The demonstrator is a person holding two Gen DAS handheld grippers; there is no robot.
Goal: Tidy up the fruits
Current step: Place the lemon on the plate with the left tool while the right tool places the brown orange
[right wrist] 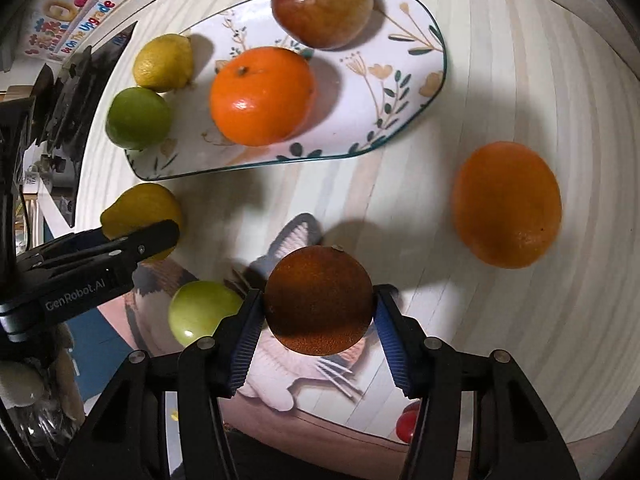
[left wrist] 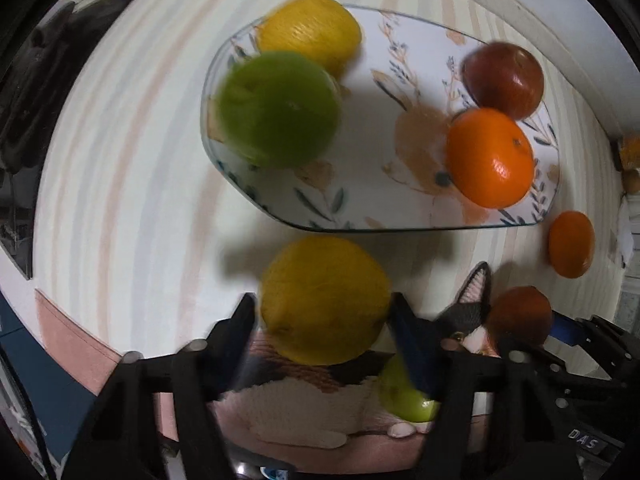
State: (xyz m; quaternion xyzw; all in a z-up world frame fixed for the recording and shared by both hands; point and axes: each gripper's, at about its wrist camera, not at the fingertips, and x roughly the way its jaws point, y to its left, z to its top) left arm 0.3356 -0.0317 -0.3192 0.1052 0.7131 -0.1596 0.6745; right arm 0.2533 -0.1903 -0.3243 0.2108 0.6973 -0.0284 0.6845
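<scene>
**Both tools loaded, plate half filled**

The left tool [left wrist: 322,312] is clamped on a yellow lemon [left wrist: 325,300], held just short of the near rim of the floral plate [left wrist: 360,200]. The right tool [right wrist: 318,308] is clamped on a dark reddish-brown fruit [right wrist: 318,300], also on the near side of the plate [right wrist: 400,92] and apart from it. Whether either fruit is lifted or touching the bench [right wrist: 500,80] cannot be told.

Four fruits are seen on the plate: a second lemon [right wrist: 163,63] and a lime [right wrist: 138,118] at its left end, an orange [right wrist: 262,96] in the middle, a red apple [right wrist: 322,4] toward the far side. A loose orange [right wrist: 506,204] is left on the bench to the right of the plate; a pale green fruit [right wrist: 202,312] lies nearer than the plate, over a cat-print mat [right wrist: 280,380].

Handling judgement: all fruits are judged firm, round and fairly light, with skins that may slip and roll. Grips are best taken across the widest part, as is done now. The bare centre-right of the plate looks the likeliest drop zone. Rolling off the shallow rim or knocking the resting fruits is the main risk, and the ceramic plate is judged chip-prone.
</scene>
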